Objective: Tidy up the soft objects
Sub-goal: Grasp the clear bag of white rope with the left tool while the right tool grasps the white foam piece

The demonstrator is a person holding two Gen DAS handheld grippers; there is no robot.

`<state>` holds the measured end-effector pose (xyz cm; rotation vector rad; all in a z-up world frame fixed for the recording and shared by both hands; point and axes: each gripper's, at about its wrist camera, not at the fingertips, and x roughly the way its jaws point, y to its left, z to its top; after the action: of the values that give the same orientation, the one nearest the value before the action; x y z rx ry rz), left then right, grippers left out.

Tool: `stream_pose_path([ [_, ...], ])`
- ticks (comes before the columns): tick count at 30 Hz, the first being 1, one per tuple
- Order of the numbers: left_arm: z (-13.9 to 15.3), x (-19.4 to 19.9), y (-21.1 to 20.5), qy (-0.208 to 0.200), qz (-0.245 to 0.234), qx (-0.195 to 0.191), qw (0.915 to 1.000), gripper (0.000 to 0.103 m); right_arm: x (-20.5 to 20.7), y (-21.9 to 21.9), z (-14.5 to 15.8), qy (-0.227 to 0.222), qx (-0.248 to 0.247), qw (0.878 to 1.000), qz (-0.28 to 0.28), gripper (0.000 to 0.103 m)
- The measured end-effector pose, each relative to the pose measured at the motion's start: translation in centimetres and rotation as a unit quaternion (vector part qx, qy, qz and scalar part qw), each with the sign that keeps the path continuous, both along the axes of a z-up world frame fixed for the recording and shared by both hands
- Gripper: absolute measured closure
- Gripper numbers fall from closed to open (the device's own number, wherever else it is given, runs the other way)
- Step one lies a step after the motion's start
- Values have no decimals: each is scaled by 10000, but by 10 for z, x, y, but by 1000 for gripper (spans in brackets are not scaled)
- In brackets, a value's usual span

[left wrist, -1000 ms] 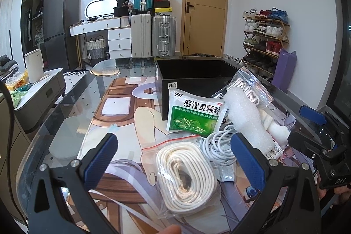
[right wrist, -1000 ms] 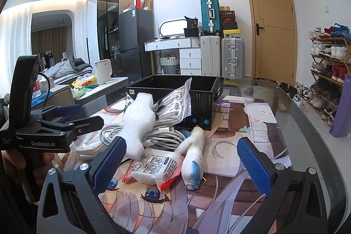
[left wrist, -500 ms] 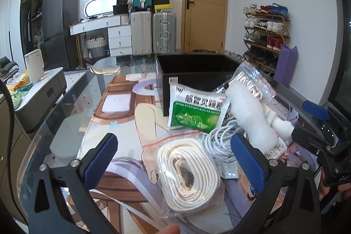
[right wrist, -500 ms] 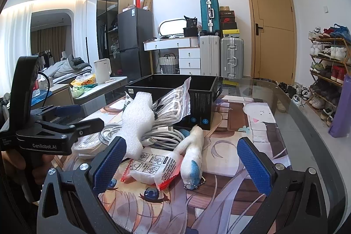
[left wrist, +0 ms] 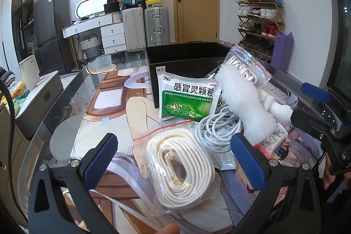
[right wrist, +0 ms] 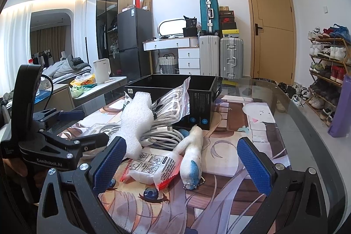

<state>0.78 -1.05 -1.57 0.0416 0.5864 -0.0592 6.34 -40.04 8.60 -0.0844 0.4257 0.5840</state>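
Bench (right wrist: 307,135) clutter sits before my black box (left wrist: 186,58). Only my left view shows the green "999" sachet (left wrist: 186,100) and bagged white rope coil (left wrist: 182,166); only my right, "GenRobot.AI" on the left gripper (right wrist: 72,137). Right gripper (right wrist: 182,163): both jaws wide, empty.

Left tongs (left wrist: 175,159) and right tongs (right wrist: 182,165) gape wide, holding nothing

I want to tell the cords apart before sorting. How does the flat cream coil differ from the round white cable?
The flat cream coil is a wide ribbon sealed in a clear zip bag; the round white cable is thin, loose and unbagged. The coil lies alone nearer the left tongs; the cable sits under the foam roll. Both are wound in loops.
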Motion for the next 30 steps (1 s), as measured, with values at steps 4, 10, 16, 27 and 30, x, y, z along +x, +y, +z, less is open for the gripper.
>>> stream_pose_path([
  [4, 0, 1, -1, 22, -38, -2, 10000, 0, 1, 0, 0, 7, 16, 10000, 3, 0],
  [10, 1, -2, -1, 6, -191, 92, 9998, 0, 1, 0, -1, 27, 24, 10000, -3, 0],
  [16, 0, 2, 8, 125, -27, 136, 9998, 0, 5, 7, -1, 165, -46, 9998, 70, 0],
  [27, -5, 4, 9, 391, -135, 405, 9983, 0, 13, 39, 13, 337, -451, 9983, 131, 0],
  [30, -8, 7, 13, 462, -40, 322, 9984, 0, 19, 51, 10, 457, -568, 9972, 174, 0],
])
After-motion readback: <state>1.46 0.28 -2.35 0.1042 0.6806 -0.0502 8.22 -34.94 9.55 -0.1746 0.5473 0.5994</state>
